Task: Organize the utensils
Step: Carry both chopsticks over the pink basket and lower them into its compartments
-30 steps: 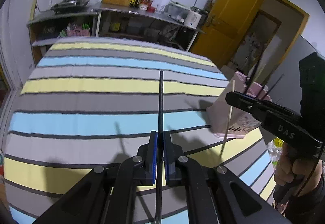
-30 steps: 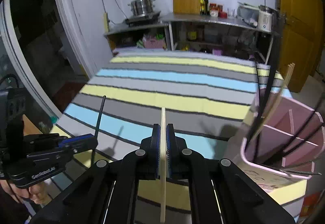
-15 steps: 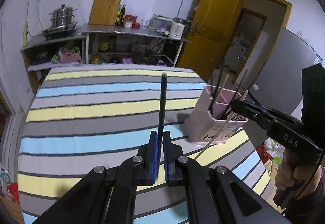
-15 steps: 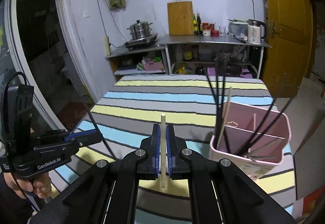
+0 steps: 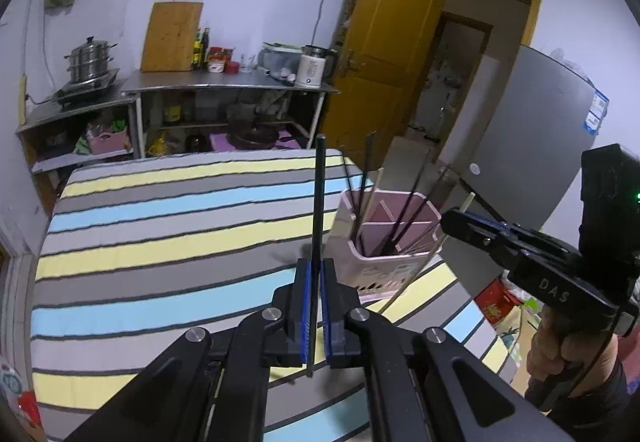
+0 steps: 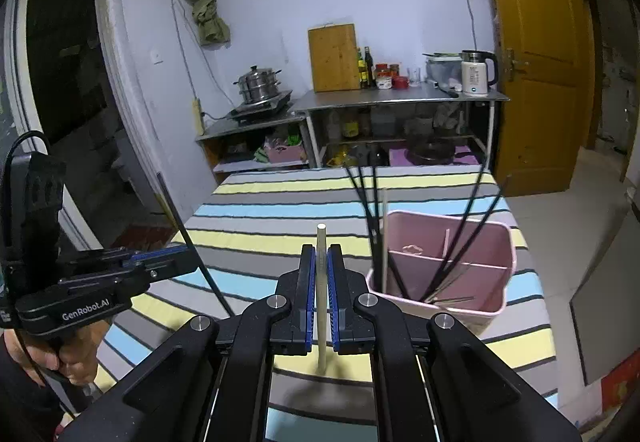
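The left gripper [image 5: 315, 274] has its jaws clamped on a black chopstick [image 5: 318, 201]; the right gripper [image 6: 321, 274] has its jaws clamped on a pale wooden chopstick [image 6: 321, 262]. The pink utensil holder [image 6: 486, 254] stands at the right edge of the striped tabletop [image 6: 260, 209], with chopsticks inside it.

Left tool [image 5: 315, 274] is clamped on a black chopstick [image 5: 319, 197]; right tool [image 6: 321, 266] is clamped on a pale chopstick [image 6: 321, 282], both held raised.

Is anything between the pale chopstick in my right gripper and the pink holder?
Nothing visible: only bare striped tablecloth lies between the pale wooden chopstick in the right gripper and the pink divided plastic holder.
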Demonstrator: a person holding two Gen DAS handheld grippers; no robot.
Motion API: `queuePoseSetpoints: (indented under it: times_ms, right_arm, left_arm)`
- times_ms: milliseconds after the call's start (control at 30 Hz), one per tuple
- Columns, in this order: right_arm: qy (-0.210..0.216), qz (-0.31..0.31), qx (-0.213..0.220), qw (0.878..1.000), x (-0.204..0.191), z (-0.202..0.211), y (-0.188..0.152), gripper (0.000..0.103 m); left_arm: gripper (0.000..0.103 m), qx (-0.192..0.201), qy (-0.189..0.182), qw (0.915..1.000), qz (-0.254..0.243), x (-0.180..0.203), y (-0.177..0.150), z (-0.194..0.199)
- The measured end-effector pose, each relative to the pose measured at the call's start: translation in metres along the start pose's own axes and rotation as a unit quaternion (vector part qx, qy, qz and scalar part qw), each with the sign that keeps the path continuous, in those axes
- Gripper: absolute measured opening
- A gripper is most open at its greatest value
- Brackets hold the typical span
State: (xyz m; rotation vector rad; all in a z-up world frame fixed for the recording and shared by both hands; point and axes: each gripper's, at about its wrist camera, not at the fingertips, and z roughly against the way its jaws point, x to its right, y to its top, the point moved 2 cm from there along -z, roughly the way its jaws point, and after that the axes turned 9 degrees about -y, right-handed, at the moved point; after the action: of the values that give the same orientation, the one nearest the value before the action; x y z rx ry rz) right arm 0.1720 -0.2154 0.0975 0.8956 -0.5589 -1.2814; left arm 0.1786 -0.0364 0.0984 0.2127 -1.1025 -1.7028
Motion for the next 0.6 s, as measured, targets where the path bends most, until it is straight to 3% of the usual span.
queuePoseSetpoints:
  times_ms: [333,600]
  right_arm:
    - [-0.015,-0.012,0.021,1.0,0.026,0.019,0.011,0.006]
    - [-0.029,-0.018,0.049,0.998,0.042,0.033,0.033,0.006]
  left_arm:
    - [0.004,0.016,-0.028,0.999,-0.029,0.034,0.031,-0.001]
    - [0.004,0.035,-0.051,0.9967,-0.053,0.063,0.075,-0.006]
